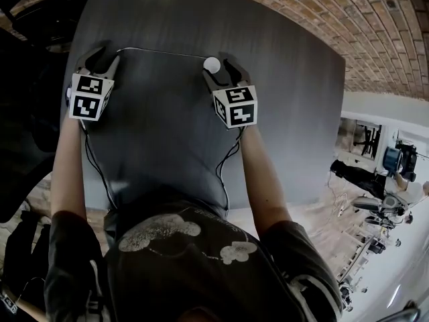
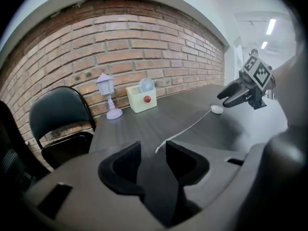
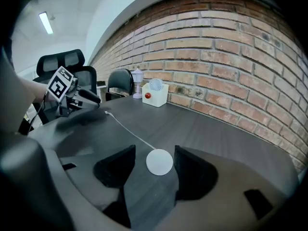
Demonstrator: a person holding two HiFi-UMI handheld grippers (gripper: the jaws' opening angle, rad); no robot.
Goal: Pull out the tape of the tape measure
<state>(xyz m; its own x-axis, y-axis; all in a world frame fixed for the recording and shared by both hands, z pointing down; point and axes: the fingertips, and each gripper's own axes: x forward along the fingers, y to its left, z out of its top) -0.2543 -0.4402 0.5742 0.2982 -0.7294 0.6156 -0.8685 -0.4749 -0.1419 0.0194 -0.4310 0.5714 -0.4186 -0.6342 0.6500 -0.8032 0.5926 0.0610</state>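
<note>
Both pairs of jaws stand apart and neither presses on anything. Between the jaws of our left gripper (image 2: pixel 153 150) we see only bare tabletop, and the free end of the white tape (image 2: pixel 187 127) lies on the table just ahead of them. Our right gripper (image 3: pixel 154 153) has the round white tape measure case (image 3: pixel 159 161) lying flat on the table between its jaws, very close to the jaw on the right of that view, with a clear gap to the other.

From the head view, the tape runs in a thin, nearly straight line across the dark wood-grain table (image 1: pixel 167 133), from the case at our right gripper to the tips of our left gripper. Both grippers point away from us and downward, well apart from each other.

At the far edge of the table stand a cream box with a red button (image 2: pixel 142 100) and, beside it, a small lilac lantern-shaped ornament (image 2: pixel 109 96). A black chair (image 2: pixel 60 114) stands by the brick wall (image 2: pixel 120 37).
</note>
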